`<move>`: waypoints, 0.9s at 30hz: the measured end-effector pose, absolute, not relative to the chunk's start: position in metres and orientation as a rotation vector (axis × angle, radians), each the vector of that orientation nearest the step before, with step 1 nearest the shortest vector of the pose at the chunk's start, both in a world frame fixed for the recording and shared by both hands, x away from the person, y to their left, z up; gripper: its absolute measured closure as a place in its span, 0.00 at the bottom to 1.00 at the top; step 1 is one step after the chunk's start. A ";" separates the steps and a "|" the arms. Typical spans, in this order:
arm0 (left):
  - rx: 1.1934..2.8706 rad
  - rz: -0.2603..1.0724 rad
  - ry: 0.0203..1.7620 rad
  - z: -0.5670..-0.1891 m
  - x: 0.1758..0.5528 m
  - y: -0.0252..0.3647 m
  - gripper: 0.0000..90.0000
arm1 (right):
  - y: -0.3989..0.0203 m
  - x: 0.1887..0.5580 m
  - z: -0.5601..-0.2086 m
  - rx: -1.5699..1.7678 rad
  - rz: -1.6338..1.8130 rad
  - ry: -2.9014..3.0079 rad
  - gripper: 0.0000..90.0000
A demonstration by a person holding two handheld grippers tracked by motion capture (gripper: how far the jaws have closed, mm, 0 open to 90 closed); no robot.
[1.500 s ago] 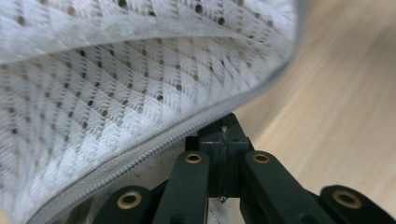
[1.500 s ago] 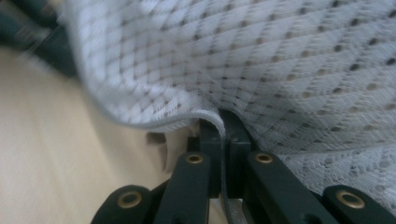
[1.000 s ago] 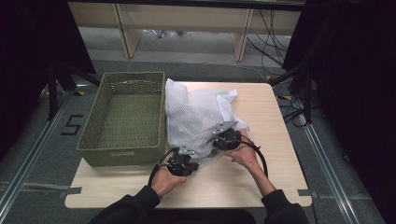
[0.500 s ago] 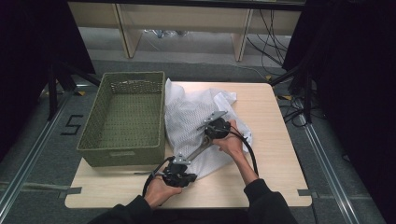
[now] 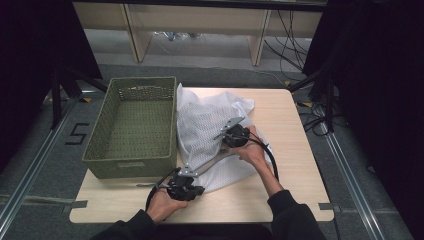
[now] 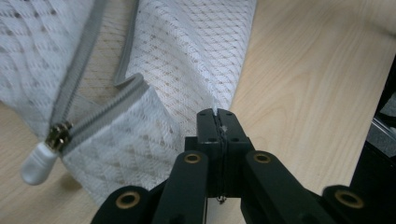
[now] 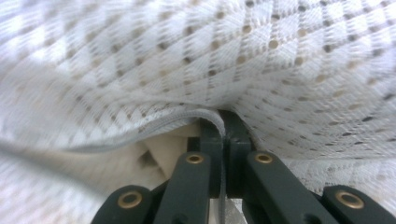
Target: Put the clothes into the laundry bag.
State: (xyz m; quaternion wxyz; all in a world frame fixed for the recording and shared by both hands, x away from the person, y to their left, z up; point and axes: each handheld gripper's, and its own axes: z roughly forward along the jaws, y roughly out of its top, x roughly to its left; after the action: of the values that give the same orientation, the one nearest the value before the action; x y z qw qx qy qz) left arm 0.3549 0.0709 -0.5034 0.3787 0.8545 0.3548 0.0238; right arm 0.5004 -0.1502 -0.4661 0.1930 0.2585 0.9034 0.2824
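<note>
1. Left gripper (image 6: pixel 218 114): jaws pressed together, pinching a thin edge of white mesh bag (image 6: pixel 187 56); held low at the near edge of the table (image 5: pixel 300 130), close to the person's body.
2. Right gripper (image 7: pixel 223 122): jaws pressed together on the grey zipper (image 7: pixel 177 120) edge of the same bag; seen from above at (image 5: pixel 226 142), lying over the middle of the bag (image 5: pixel 205 120).
3. Between the two grippers: a stretch of bag edge pulled into a taut line, running from near-left up toward the middle of the table.
4. Zipper partly undone, with the white-tipped pull (image 6: pixel 44 156) resting to the left of the left gripper's jaws.
5. Bag spread over the middle of the table, its left side leaning against the wall of the green basket (image 5: pixel 100 145).
6. Basket standing at the left side of the table.
</note>
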 end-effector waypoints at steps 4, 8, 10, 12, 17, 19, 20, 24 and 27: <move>2.172 0.059 0.898 -0.503 0.356 0.074 0.99 | -0.161 0.481 -0.456 0.642 0.818 2.553 1.00; 2.180 0.078 0.904 -0.502 0.356 0.077 0.99 | -0.170 0.458 -0.446 0.567 0.841 2.566 1.00; 2.163 0.075 0.907 -0.503 0.356 0.077 0.98 | -0.174 0.450 -0.441 0.510 0.802 2.571 1.00; 2.176 0.090 0.919 -0.501 0.354 0.078 0.98 | -0.176 0.441 -0.439 0.488 0.807 2.556 1.00; 2.163 0.128 0.928 -0.499 0.355 0.085 0.98 | -0.183 0.417 -0.443 0.441 0.726 2.554 1.00; 2.162 0.129 0.926 -0.499 0.356 0.088 0.97 | -0.186 0.410 -0.450 0.408 0.673 2.576 1.00; 2.175 0.149 0.913 -0.499 0.357 0.090 0.97 | -0.188 0.407 -0.456 0.416 0.667 2.602 1.00; 2.182 0.154 0.921 -0.499 0.354 0.090 0.97 | -0.191 0.402 -0.471 0.410 0.624 2.637 1.00; 2.199 0.156 0.909 -0.500 0.351 0.089 0.97 | -0.188 0.400 -0.466 0.408 0.641 2.628 1.00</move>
State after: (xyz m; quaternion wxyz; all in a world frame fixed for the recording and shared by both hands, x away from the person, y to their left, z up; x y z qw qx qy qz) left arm 0.3510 0.0891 -0.5002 0.3695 0.8570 0.3541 0.0606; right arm 0.3997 -0.1881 -0.4664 0.2014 0.1460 0.9410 0.2296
